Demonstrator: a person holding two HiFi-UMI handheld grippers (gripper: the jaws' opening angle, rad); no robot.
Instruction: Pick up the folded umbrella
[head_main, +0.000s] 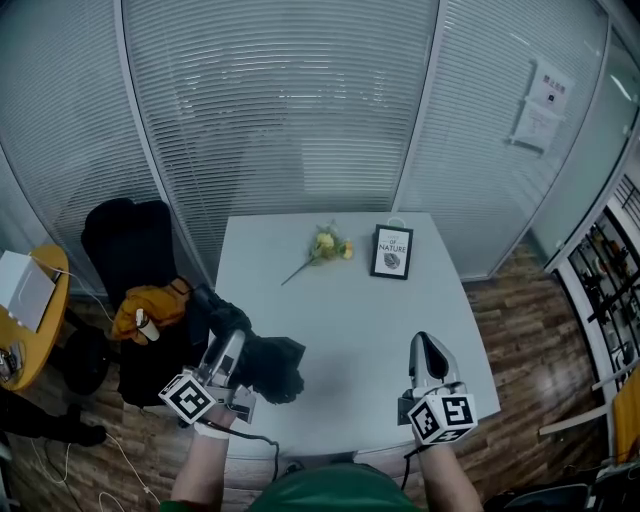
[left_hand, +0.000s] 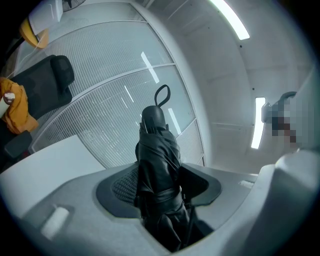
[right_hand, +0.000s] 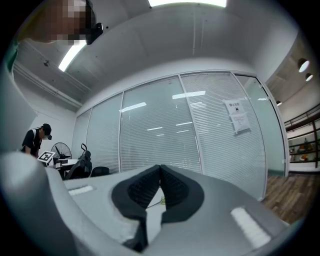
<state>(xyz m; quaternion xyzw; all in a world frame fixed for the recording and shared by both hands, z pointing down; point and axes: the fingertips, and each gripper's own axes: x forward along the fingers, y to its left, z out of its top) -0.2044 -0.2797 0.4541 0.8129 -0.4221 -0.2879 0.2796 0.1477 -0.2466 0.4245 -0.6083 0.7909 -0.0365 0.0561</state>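
The folded umbrella (head_main: 272, 366) is black, bundled and strapped, and it hangs over the table's near left corner. My left gripper (head_main: 237, 350) is shut on it. In the left gripper view the umbrella (left_hand: 159, 165) stands upright between the pads of the left gripper (left_hand: 161, 192), its handle and wrist loop (left_hand: 162, 95) pointing up. My right gripper (head_main: 424, 348) hovers over the near right part of the white table (head_main: 360, 320). In its own view the right gripper (right_hand: 160, 169) has its pad tips touching, with nothing between them.
A yellow flower sprig (head_main: 322, 248) and a small framed print (head_main: 392, 251) lie at the table's far side. A black chair (head_main: 130, 240) with an orange cloth (head_main: 150, 305) stands left of the table, beside a yellow round table (head_main: 30, 320). Glass walls with blinds (head_main: 290, 110) close the back.
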